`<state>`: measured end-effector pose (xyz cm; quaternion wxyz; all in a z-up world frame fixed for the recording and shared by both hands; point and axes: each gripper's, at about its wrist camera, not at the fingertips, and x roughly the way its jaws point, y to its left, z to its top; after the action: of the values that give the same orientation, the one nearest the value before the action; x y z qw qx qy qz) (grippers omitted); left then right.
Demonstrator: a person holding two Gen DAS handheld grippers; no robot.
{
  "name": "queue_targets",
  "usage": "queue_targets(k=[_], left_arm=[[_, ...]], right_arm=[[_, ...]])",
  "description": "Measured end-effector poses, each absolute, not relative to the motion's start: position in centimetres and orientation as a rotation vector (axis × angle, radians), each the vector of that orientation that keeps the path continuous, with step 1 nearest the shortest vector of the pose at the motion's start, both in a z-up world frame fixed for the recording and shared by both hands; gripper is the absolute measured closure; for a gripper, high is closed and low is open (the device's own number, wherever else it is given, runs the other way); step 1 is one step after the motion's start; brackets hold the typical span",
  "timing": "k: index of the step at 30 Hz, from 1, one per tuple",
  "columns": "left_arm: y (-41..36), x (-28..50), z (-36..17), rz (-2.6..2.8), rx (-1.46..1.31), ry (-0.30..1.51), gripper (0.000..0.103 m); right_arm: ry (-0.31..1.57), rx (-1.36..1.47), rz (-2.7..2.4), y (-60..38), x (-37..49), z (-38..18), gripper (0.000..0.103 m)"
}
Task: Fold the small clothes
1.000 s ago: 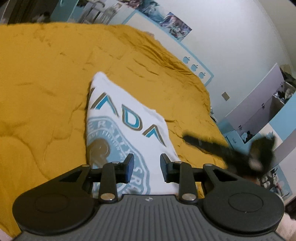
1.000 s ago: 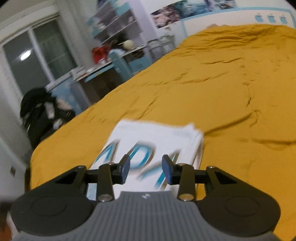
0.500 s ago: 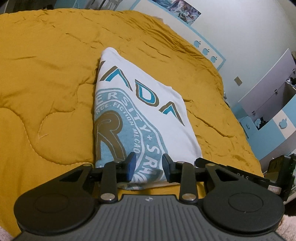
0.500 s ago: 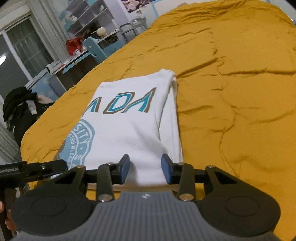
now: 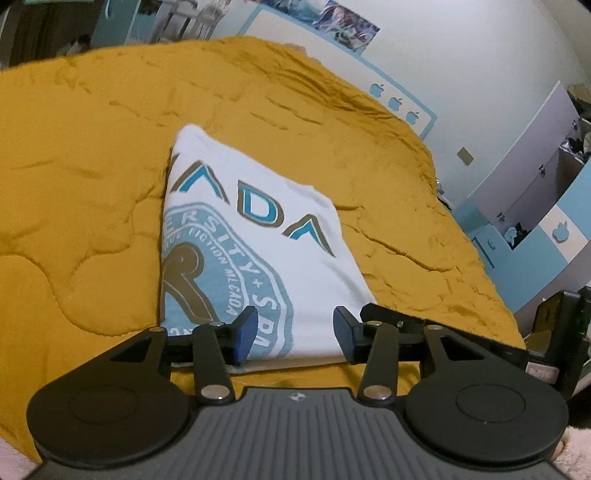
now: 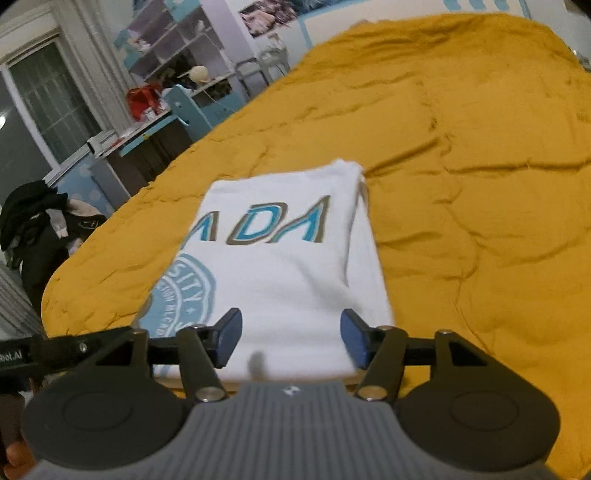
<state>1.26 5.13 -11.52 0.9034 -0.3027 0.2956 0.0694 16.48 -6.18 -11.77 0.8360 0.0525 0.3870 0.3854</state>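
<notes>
Mustard quilt: one quilted bed cover (image 5: 92,177) beneath everything, creased, bare all round the garment.
Shirt count: one folded white T-shirt (image 5: 258,251), lying flat at the quilt's middle, 12 o'clock from both tongs.
Left tongs (image 5: 293,334): spread wide, holding nothing, over the shirt's near hem.
Right tongs (image 6: 291,339): spread wide, holding nothing, over the near hem at the shirt's other side.
Hard to read: seal lettering partly cut off by the fold; right view blurred.
Edges: bed's side edge at 3 o'clock in the left view.

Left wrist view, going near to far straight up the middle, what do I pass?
left gripper → white T-shirt → mustard bedspread → wall poster
</notes>
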Motion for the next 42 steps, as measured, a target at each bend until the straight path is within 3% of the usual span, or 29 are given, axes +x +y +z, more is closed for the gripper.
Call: queue_targets(k=[5,12,14,16,18,26,42], left_arm=[[5.0,1.0,-12.7,0.173,-0.599,0.646,0.044],[5.7,0.0,-13.0,0.179,-0.664,0.593,0.050],[5.4,-1.0,-10.9,0.205,-0.626,0.558,0.045],[5.0,-1.6,-8.8,0.264,-0.567,0.574,0.028],[4.5,-1.9,-7.1,0.307,-0.506,0.597,0.024],[2.5,-2.6,-3.8,0.466,-0.402,0.702,0.024],[-0.7,-2.1,-4.1,0.557,-0.314,0.799,0.024]], right_arm=[[0.827,0.070,0.781,-7.1,15.4,-13.2,0.046],[0.842,0.107,0.764,-7.9,15.3,-12.9,0.045],[0.830,0.098,0.719,-7.8,14.7,-11.0,0.043],[0.802,0.031,0.627,-7.2,13.6,-8.9,0.034],[0.759,-0.021,0.571,-6.7,12.3,-7.1,0.025],[0.686,-0.109,0.539,-5.2,8.7,-3.3,0.021],[0.746,-0.156,0.518,-5.6,6.5,-2.3,0.021]])
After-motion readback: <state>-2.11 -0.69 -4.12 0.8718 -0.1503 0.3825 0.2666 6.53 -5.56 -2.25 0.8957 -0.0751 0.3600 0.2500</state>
